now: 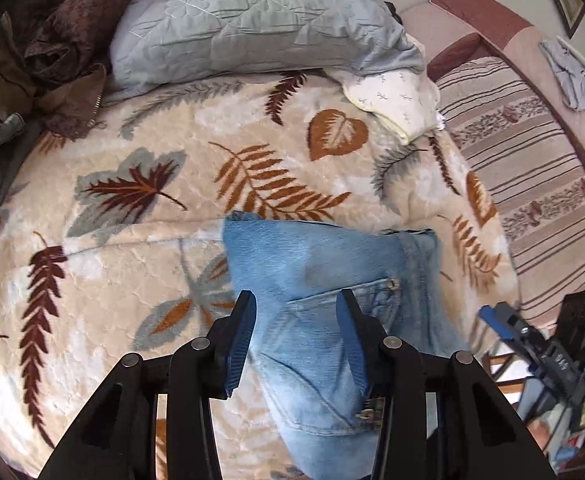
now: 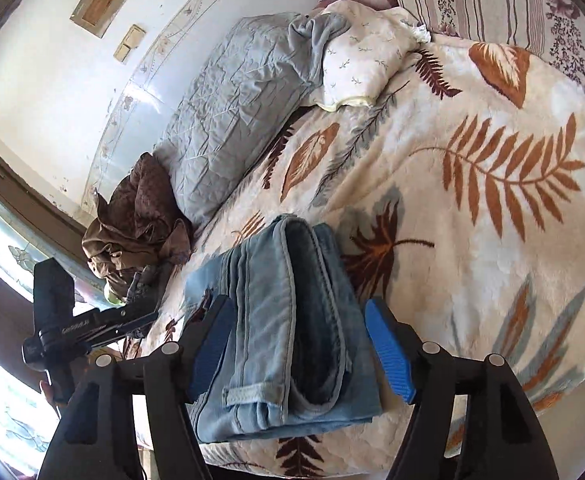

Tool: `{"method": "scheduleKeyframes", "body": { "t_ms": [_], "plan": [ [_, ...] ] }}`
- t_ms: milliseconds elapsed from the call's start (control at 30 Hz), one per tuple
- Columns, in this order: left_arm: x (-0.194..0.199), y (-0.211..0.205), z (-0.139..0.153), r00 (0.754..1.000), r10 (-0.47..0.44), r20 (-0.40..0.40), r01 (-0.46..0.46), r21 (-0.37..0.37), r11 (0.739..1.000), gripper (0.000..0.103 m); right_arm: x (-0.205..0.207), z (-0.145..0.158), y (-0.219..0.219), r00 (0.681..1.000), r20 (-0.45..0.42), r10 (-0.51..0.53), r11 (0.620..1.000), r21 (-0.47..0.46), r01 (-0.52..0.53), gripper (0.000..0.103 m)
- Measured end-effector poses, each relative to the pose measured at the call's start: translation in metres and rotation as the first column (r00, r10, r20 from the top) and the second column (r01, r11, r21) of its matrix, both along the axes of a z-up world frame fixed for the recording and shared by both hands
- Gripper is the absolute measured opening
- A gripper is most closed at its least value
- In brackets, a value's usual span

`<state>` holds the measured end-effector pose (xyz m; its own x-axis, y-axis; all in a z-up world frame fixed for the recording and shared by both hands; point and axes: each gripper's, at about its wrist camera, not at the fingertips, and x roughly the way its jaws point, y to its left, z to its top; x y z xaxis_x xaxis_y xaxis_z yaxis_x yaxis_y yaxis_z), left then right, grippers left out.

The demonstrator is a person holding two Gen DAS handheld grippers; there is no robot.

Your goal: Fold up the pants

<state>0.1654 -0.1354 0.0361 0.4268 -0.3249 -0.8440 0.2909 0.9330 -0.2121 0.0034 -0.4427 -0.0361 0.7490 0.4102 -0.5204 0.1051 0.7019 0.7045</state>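
Left gripper [image 1: 296, 312]: jaws spread, nothing pinched, above the folded pants [image 1: 324, 320].
Right gripper [image 2: 300, 320]: jaws spread wide either side of the pants [image 2: 284, 332], pads clear of the cloth.
Pants: light blue denim, folded into a compact stack, lying near the edge of the bed on the leaf-print blanket [image 1: 132, 160].
Beyond: grey quilted pillow [image 1: 252, 16], brown crumpled garment [image 1: 60, 20].

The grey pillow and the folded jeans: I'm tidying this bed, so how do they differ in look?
The grey pillow is puffy, quilted and pale grey; the folded jeans are a flat stack of faded blue denim with seams. The pillow lies by the wall, the jeans at the near edge. Both rest on the leaf-print blanket.
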Motion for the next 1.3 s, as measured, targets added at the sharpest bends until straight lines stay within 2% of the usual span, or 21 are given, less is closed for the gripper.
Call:
{"method": "scheduleKeyframes", "body": {
  "t_ms": [33,100,167,300,633,733,1000,1033,1100,1133,1233,1300],
  "plan": [
    [-0.002,0.006,0.000,1.000,0.014,0.011,-0.014,0.028,1.000,0.041,0.003,0.002,0.003,1.000,-0.001,0.012,1.000,-0.006,-0.012,0.074],
    [-0.005,0.006,-0.006,1.000,0.012,-0.027,-0.012,0.022,1.000,0.041,0.011,0.004,0.014,0.999,-0.005,0.041,0.999,-0.022,-0.041,0.080],
    [-0.008,0.003,-0.015,0.998,0.001,-0.065,-0.001,0.000,1.000,0.041,0.018,0.005,0.024,0.998,-0.010,0.064,0.997,-0.037,-0.064,0.081],
    [-0.007,-0.004,-0.029,0.996,0.005,-0.085,-0.003,0.017,1.000,0.042,0.033,0.002,0.034,0.995,-0.040,0.092,0.993,-0.070,-0.094,0.081],
    [-0.008,-0.019,-0.037,0.999,0.009,-0.036,-0.006,0.078,0.997,0.042,0.068,-0.017,0.049,0.981,-0.137,0.141,0.983,-0.097,-0.155,0.081],
    [-0.006,-0.018,-0.038,0.999,0.010,-0.040,-0.007,0.077,0.997,0.042,0.070,-0.018,0.053,0.978,-0.143,0.151,0.978,-0.124,-0.169,0.082],
    [0.002,-0.023,-0.040,0.999,0.024,-0.036,-0.020,0.099,0.995,0.042,0.083,-0.022,0.050,0.974,-0.148,0.170,0.974,-0.123,-0.188,0.082],
    [0.004,-0.024,-0.040,0.999,0.027,-0.035,-0.023,0.105,0.994,0.042,0.085,-0.022,0.052,0.973,-0.149,0.179,0.969,-0.142,-0.200,0.077],
    [0.006,-0.028,-0.039,0.999,0.031,-0.037,-0.027,0.106,0.994,0.041,0.088,-0.016,0.059,0.967,-0.127,0.222,0.953,-0.180,-0.242,0.053],
    [0.008,-0.029,-0.038,0.999,0.033,-0.042,-0.029,0.098,0.995,0.040,0.087,-0.010,0.062,0.964,-0.110,0.244,0.944,-0.201,-0.262,0.033],
    [0.015,-0.036,-0.037,0.998,0.043,-0.045,-0.040,0.075,0.996,0.040,0.084,0.013,0.072,0.965,-0.055,0.256,0.907,-0.332,-0.259,0.027],
    [0.025,-0.043,-0.045,0.996,0.049,-0.075,-0.043,0.081,0.996,0.040,0.094,0.004,0.069,0.966,-0.093,0.242,0.884,-0.390,-0.259,0.027]
  ]
}}
